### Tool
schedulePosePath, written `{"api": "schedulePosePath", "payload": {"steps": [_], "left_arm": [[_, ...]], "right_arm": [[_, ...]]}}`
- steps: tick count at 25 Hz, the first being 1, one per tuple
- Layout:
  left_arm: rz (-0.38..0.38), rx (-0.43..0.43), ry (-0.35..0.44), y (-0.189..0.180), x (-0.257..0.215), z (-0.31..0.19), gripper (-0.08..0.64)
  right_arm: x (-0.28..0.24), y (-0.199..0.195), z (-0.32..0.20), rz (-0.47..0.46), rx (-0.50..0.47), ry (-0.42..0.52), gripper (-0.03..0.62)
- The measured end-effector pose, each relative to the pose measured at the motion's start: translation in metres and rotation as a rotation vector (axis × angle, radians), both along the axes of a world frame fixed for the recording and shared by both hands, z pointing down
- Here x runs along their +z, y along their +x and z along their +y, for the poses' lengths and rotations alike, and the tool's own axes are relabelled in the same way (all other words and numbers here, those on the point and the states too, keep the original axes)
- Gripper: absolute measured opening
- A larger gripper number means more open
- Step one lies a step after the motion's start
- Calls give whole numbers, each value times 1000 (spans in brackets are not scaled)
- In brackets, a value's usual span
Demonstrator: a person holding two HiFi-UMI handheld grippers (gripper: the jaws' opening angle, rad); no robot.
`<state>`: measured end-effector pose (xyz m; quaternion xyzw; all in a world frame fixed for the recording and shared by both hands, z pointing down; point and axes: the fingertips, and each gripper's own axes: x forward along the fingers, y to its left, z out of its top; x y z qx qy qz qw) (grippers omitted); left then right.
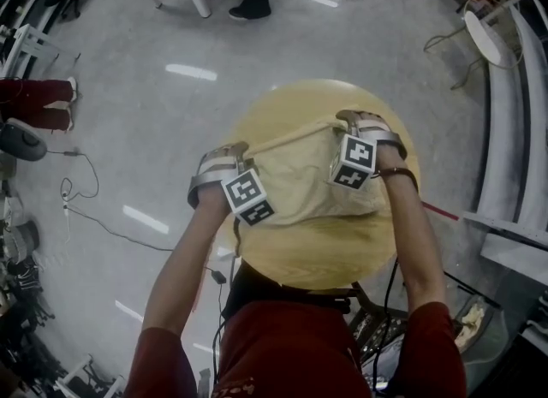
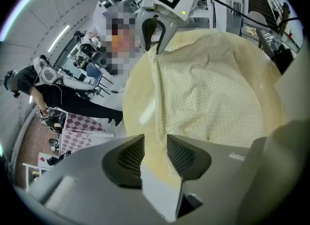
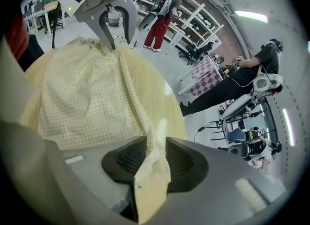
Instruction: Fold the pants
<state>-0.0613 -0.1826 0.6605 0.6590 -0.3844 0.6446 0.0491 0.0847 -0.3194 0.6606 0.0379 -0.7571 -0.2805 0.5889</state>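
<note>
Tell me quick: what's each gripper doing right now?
Left gripper: open, jaws apart at the pants edge.
Right gripper: open, a fold of the pants loose between its jaws.

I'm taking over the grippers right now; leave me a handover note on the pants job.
Left gripper: jaws apart, gripping nothing.
Right gripper: jaws apart, a strip of the pale yellow checked cloth pants loose between them.
Pants: lying rumpled on the round wooden table, between both grippers.
Done: seemingly one fold.
Left: free the right jaws, smooth, probably fold again.
</note>
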Motion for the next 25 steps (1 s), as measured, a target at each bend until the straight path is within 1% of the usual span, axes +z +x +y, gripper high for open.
{"api": "schedulePosePath", "payload": {"steps": [4,6,8,11,14,18,21,25], "left_arm": [[-18,-16,24,7,-15,12,164],[-14,-30,54,13,-25,17,164],[16,-57,104,22,-38,24,164],[114,-128,218,36,-68,36,164],[214,-216,363,44,-100,45,163],[359,-322,575,53,-140,57,163],[470,-379,718,65,-170,66,163],[638,-455,899,82,-204,77,161]], "right_arm": [[-12,16,12,-53,49,-5,114],[-24,22,20,-114,81,2,114],[-42,26,32,-205,121,11,114],[-80,32,59,-390,218,-5,114],[-117,40,83,-570,309,-24,114],[-149,51,113,-718,376,-22,114],[-178,57,132,-865,428,-38,114],[-212,72,150,-1053,488,-47,114]]}}
